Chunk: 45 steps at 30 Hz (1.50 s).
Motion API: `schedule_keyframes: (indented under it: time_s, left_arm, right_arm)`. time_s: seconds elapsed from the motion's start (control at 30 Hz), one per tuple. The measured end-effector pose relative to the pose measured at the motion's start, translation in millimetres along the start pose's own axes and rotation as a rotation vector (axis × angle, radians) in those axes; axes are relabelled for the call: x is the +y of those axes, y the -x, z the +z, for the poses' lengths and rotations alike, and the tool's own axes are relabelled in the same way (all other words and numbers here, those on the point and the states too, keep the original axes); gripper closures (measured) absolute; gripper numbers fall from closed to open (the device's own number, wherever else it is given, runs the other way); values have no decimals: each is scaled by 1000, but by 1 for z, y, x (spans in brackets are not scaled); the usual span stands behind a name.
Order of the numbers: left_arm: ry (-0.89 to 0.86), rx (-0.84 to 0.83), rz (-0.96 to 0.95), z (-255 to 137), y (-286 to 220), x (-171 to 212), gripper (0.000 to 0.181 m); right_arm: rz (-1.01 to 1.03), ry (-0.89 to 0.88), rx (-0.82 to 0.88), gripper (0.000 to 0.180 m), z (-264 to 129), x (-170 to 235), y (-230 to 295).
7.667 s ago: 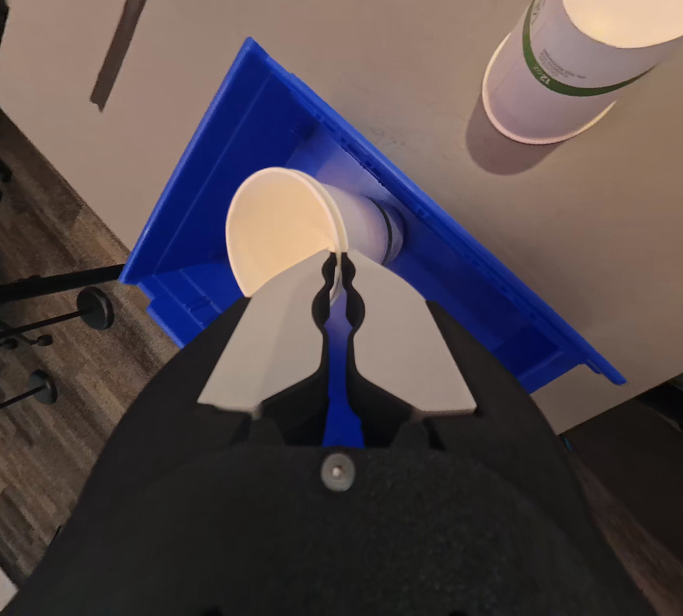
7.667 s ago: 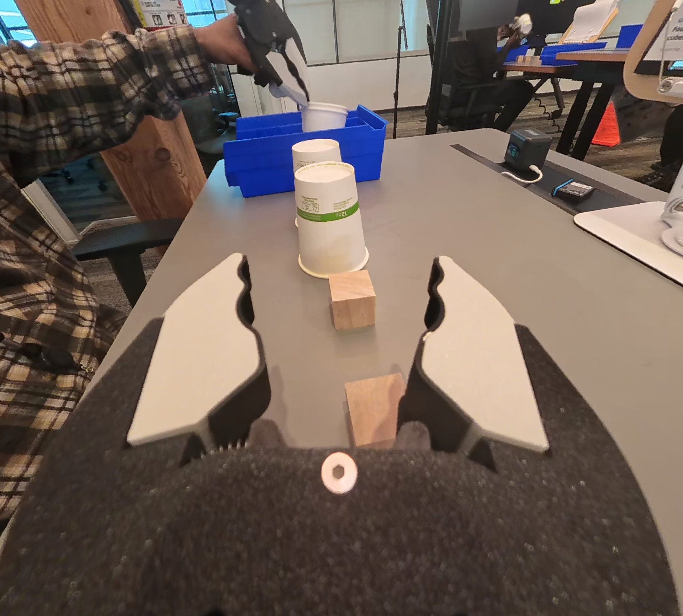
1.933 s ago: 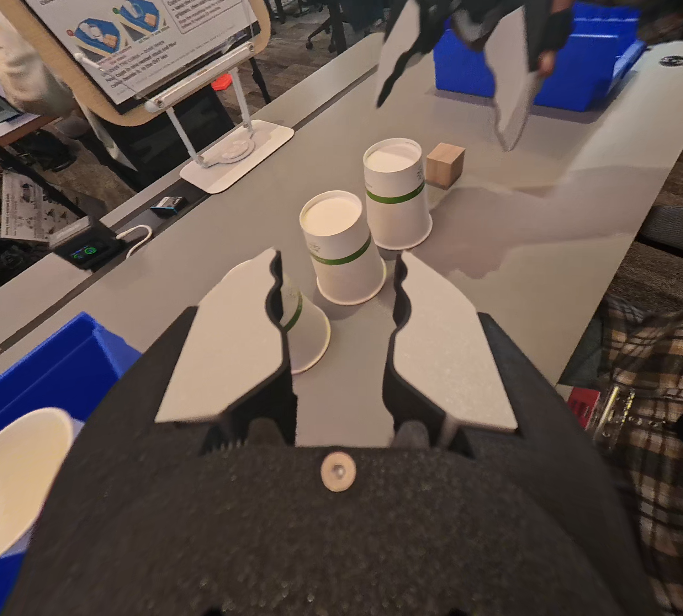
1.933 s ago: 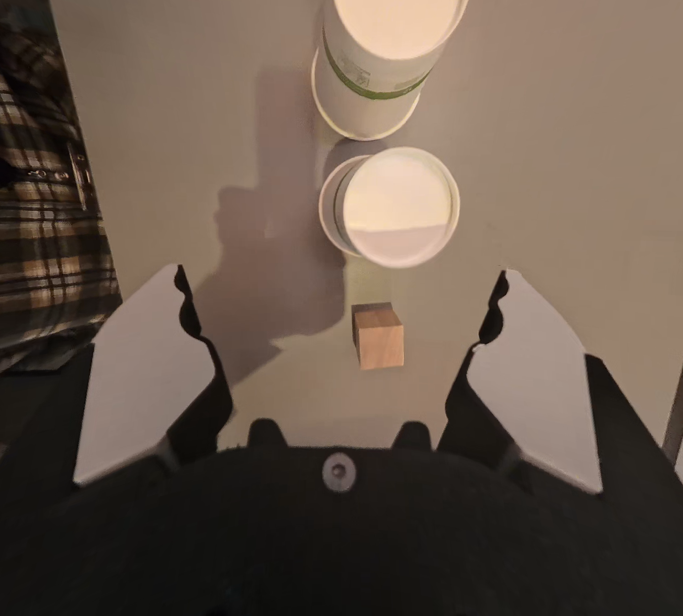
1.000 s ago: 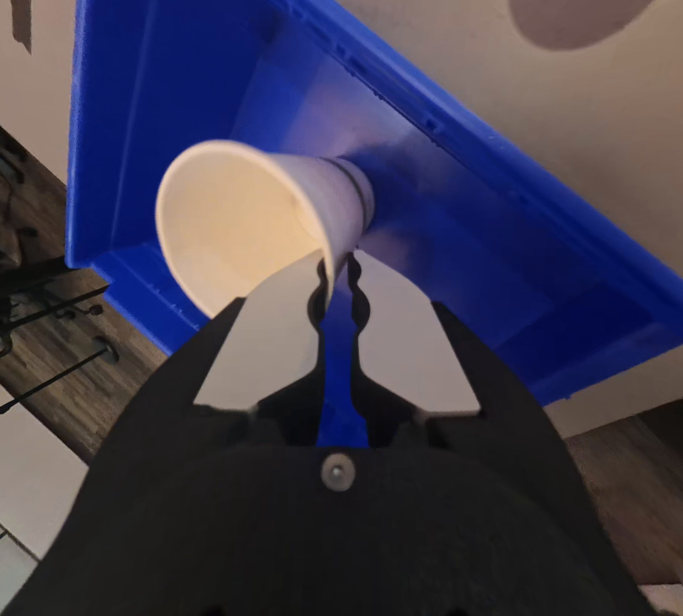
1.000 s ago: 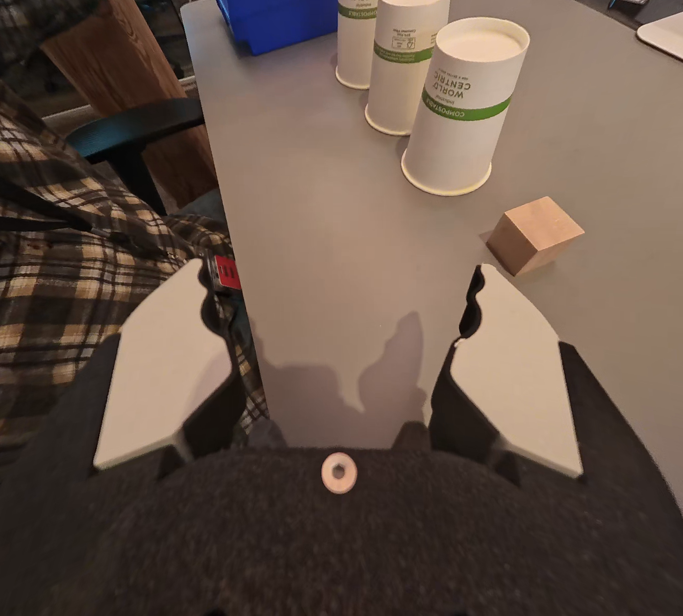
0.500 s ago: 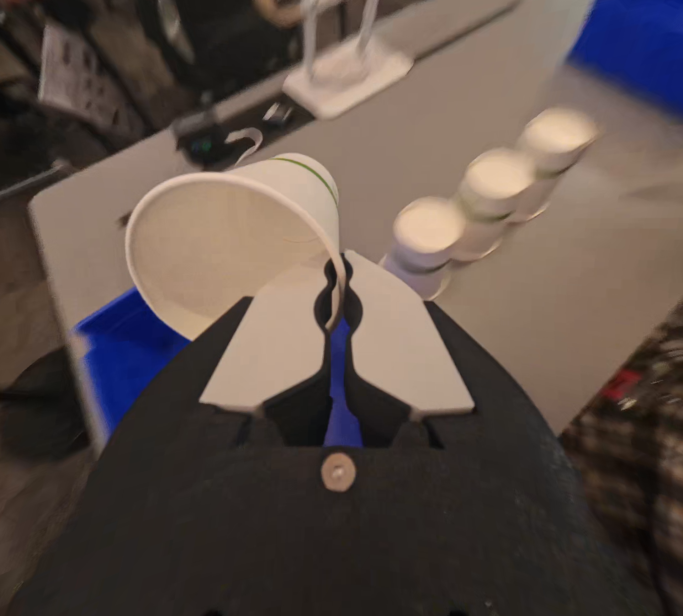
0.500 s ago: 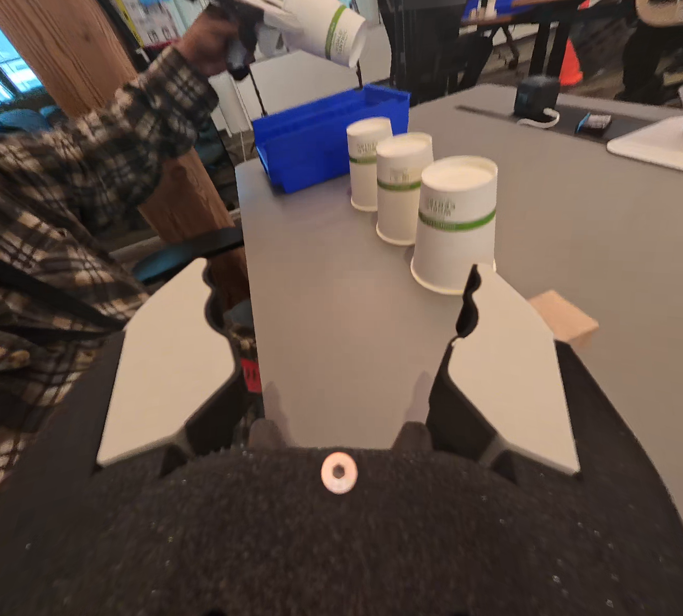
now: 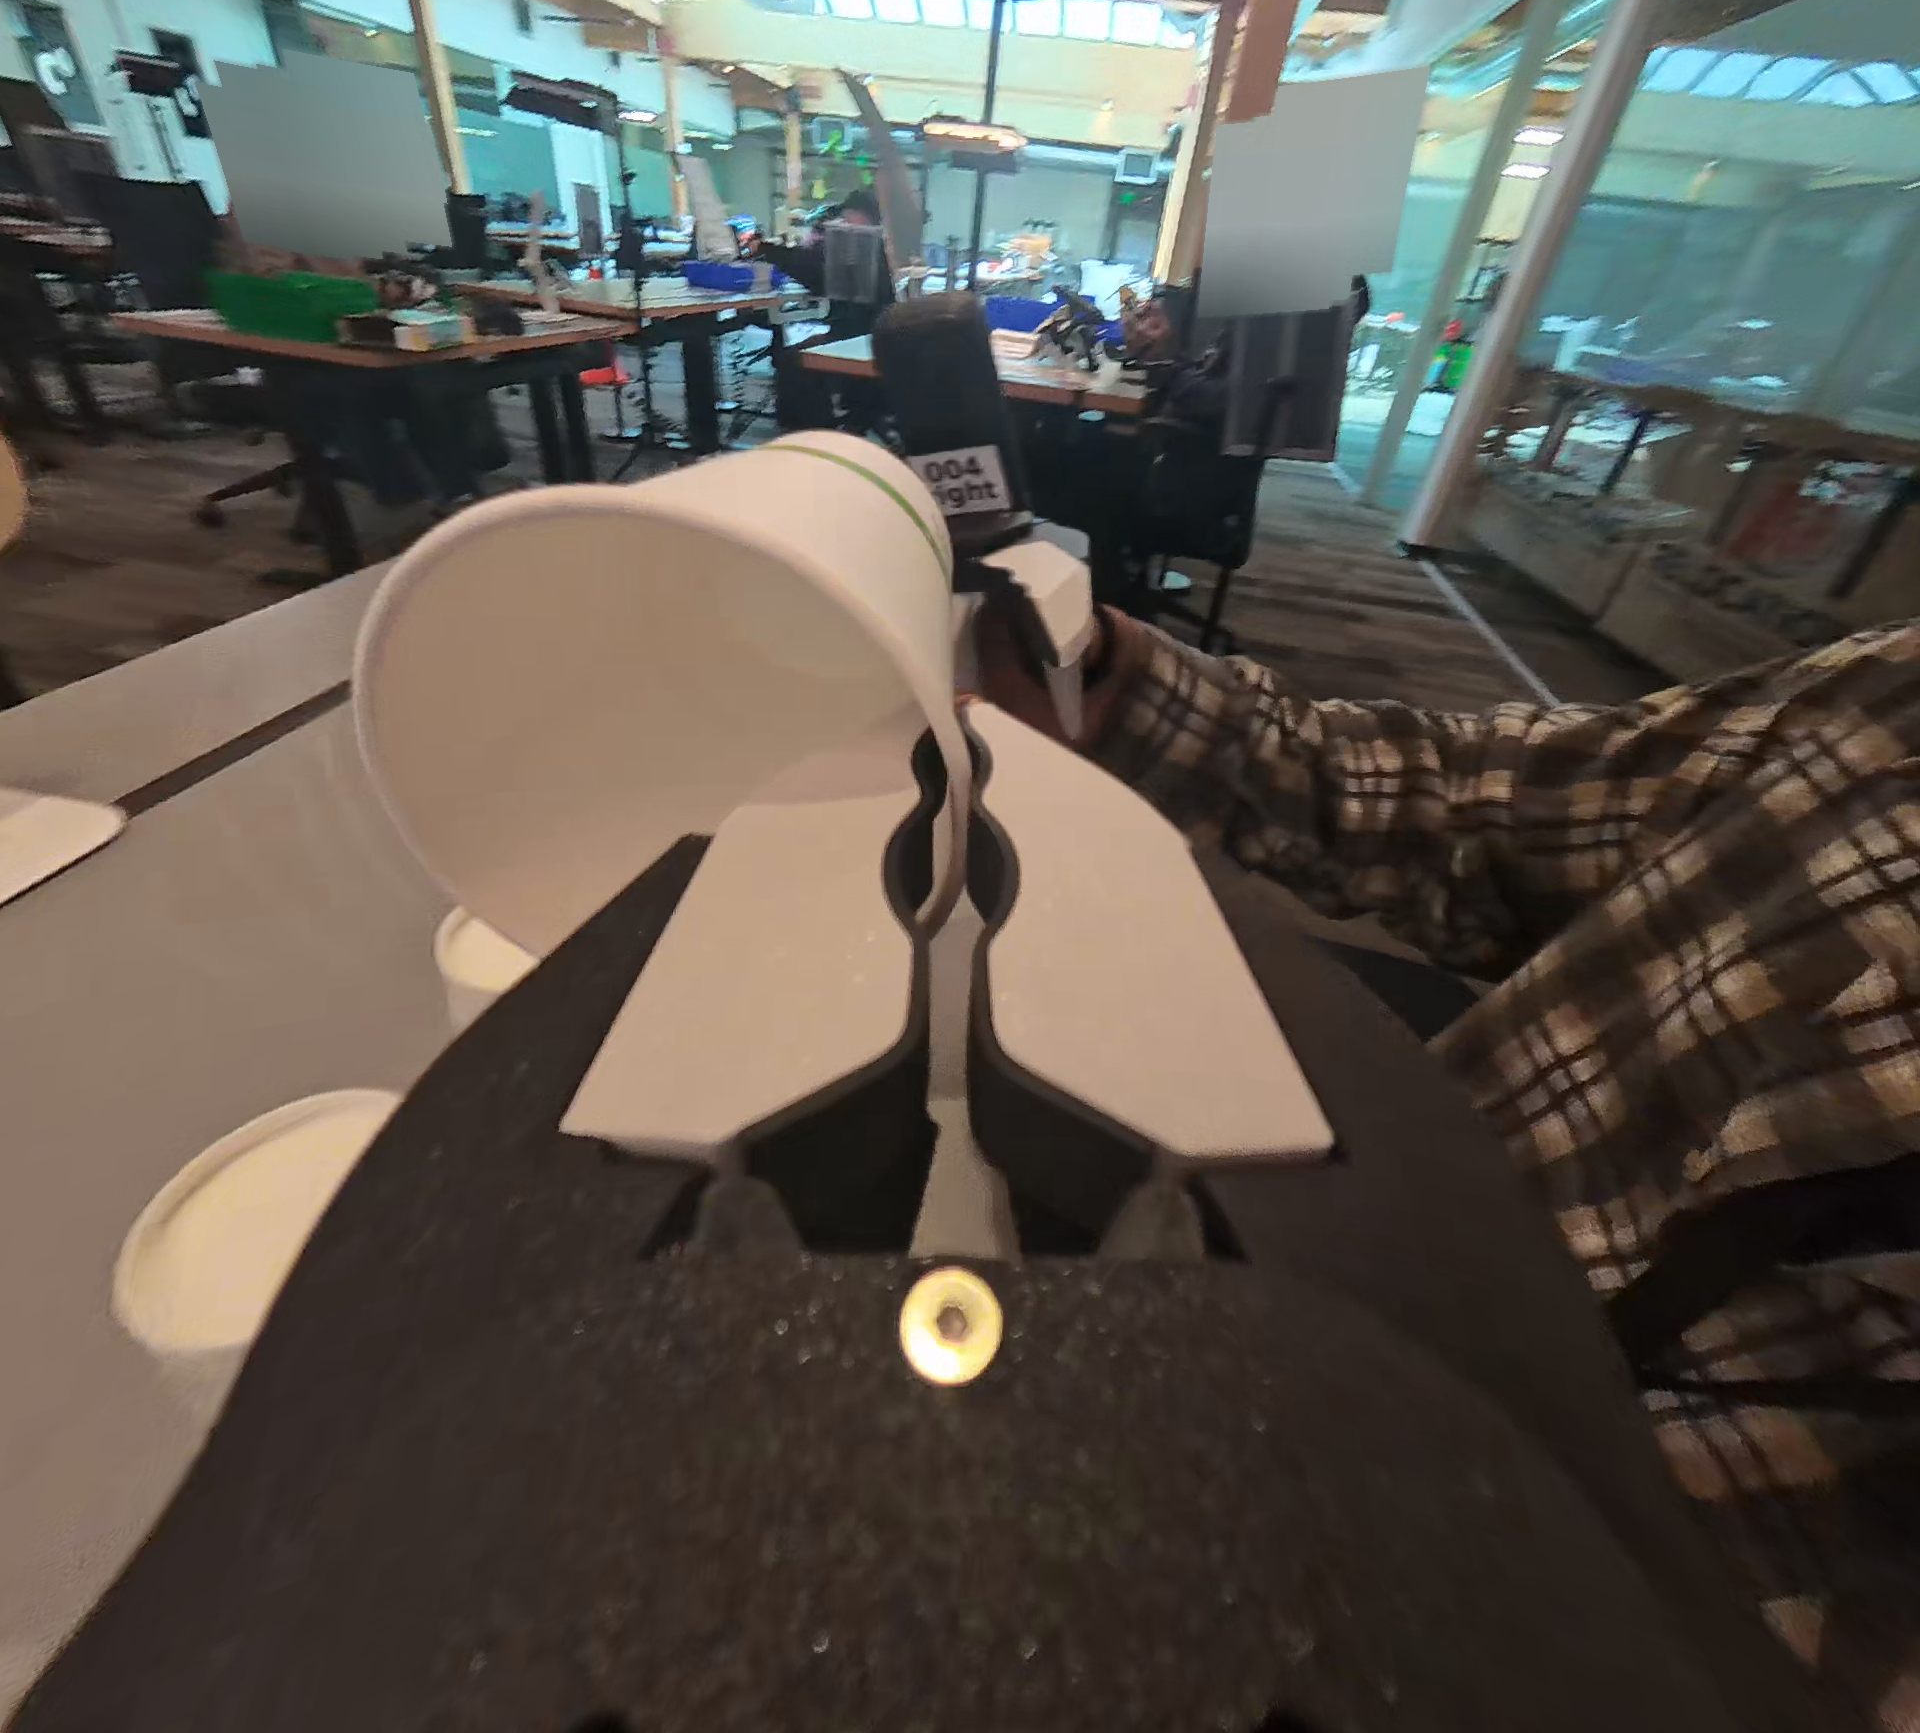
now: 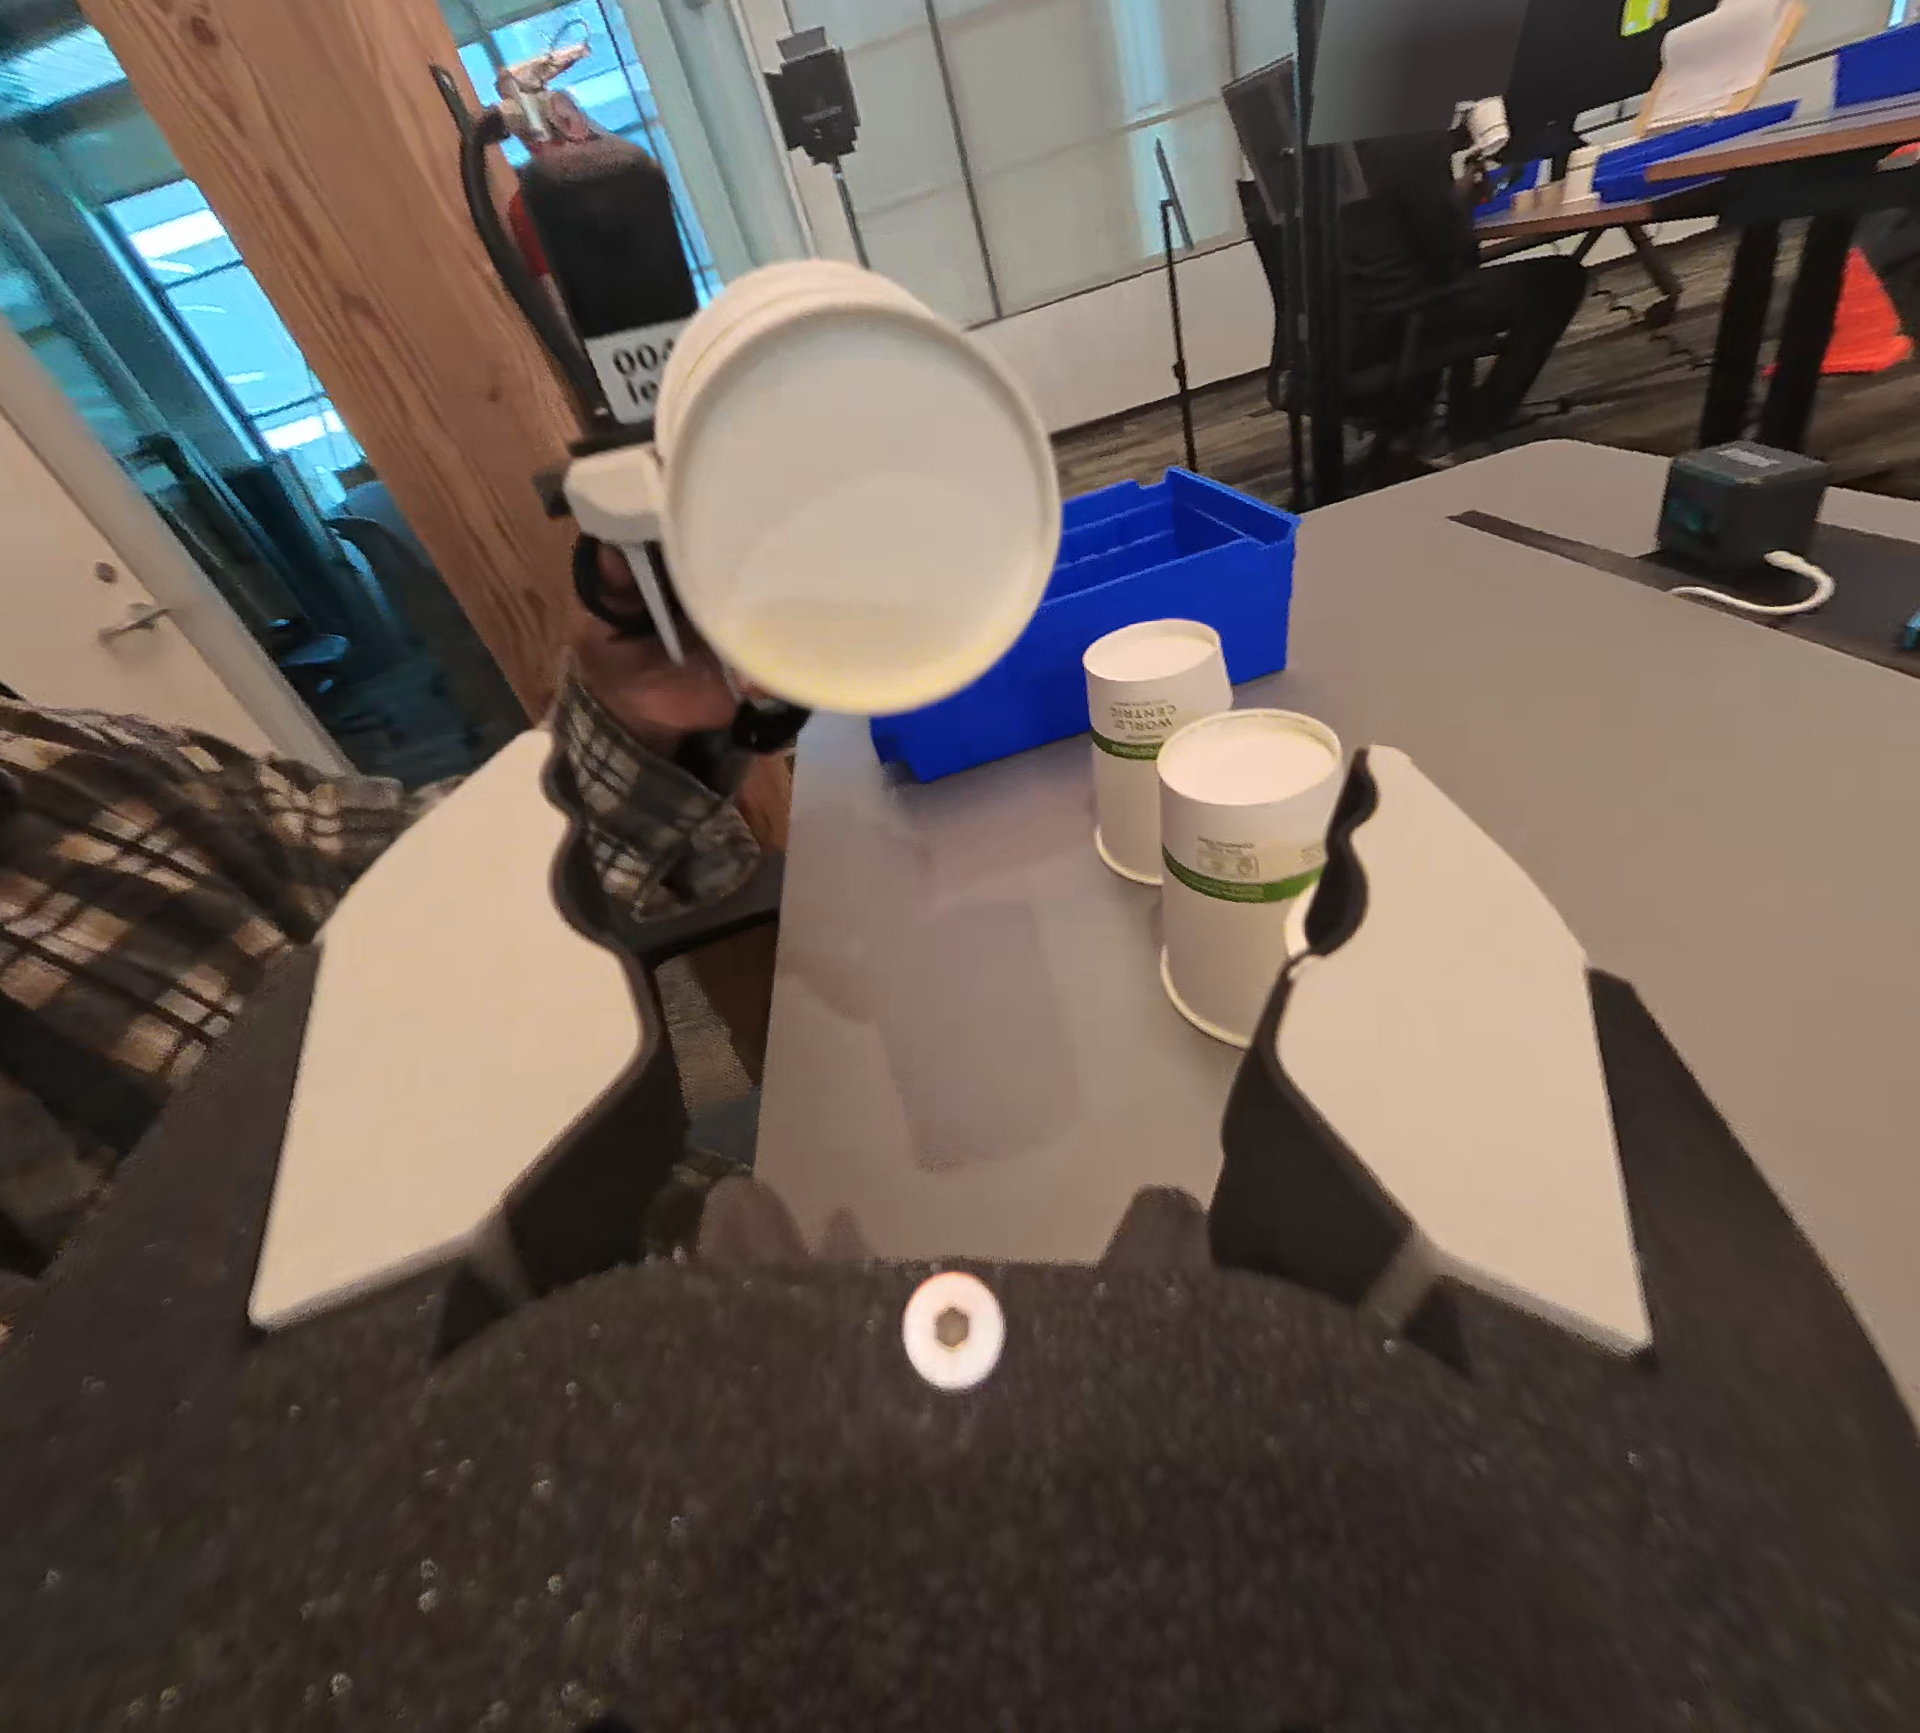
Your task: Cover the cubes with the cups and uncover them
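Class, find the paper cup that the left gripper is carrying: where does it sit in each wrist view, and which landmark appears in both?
Left wrist view: carried cup centre-left, its rim pinched in the left gripper.
Right wrist view: the same cup upper centre, held in the air, bottom facing the camera.
Shared landmark: the upturned cups on the grey table.

Three white paper cups with green bands: one (image 10: 852, 488) held in the air, two (image 10: 1158, 764) (image 10: 1242, 862) upside down; one blue plastic bin (image 10: 1143, 582)

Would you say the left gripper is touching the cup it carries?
Touching: the left wrist view shows the left gripper with its fingers closed on the cup rim.
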State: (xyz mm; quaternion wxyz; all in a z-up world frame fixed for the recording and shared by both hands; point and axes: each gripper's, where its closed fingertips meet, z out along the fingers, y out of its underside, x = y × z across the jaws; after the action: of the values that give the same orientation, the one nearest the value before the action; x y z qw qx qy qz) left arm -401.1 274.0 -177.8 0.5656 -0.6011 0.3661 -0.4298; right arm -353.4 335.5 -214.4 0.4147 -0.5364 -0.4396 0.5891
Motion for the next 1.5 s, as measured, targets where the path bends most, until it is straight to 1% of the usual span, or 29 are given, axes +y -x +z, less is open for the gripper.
schedule_keyframes:
  time_s: [0.17,0.2,0.23,0.27,0.3,0.33,0.4,0.43,0.47,0.53,0.6,0.67,0.73,0.8,0.87,1.0,1.07,1.27,1.5]
  left_arm:
    - [-32,90,-53,20,-9,14,181]
    - [-34,92,-64,23,-8,16,181]
    - [-43,89,-76,25,-6,18,181]
    - [-55,84,-88,26,-4,20,181]
    - [-59,86,-100,26,-2,22,181]
    - [-53,95,-121,27,-1,24,181]
    - [-31,102,-165,29,2,31,180]
    - [-24,88,-188,30,6,33,169]
    - [-24,66,-216,29,11,33,151]
    - [-30,54,-252,24,17,31,146]
    - [-52,42,-256,15,20,25,141]
    - [-58,1,-245,2,26,19,136]
    - [-67,-47,-224,-12,30,13,134]
    - [-68,-79,-201,-25,30,7,134]
    - [-45,-93,-176,-35,25,4,134]
    - [-9,-158,-90,-51,20,-1,134]
    - [-6,-173,-56,-57,15,-5,135]
    - [5,-210,6,-64,12,-9,136]
    - [14,-192,-1,-62,13,-5,138]
  right_arm:
    - [50,11,-77,56,10,-1,8]
    - [62,15,-95,62,12,0,11]
    - [75,23,-120,72,12,0,14]
    - [94,26,-151,90,11,0,18]
    - [122,27,-156,96,10,-2,18]
    - [145,34,-153,97,8,-3,17]
    - [160,57,-121,99,4,-5,13]
    - [156,64,-104,99,0,-8,11]
    - [154,78,-85,99,-4,-13,9]
    - [140,114,-17,99,-18,-22,0]
    - [102,190,86,99,-36,-30,-13]
    - [59,292,211,99,-57,-35,-31]
    - [21,435,343,99,-80,-32,-50]
    - [-7,593,454,99,-101,-24,-67]
    - [-15,726,517,99,-114,-12,-79]
    - [-7,902,545,99,-117,19,-94]
    - [-2,950,534,99,-111,34,-99]
    - [17,1037,518,98,-96,68,-115]
    - [51,1086,487,99,-89,95,-125]
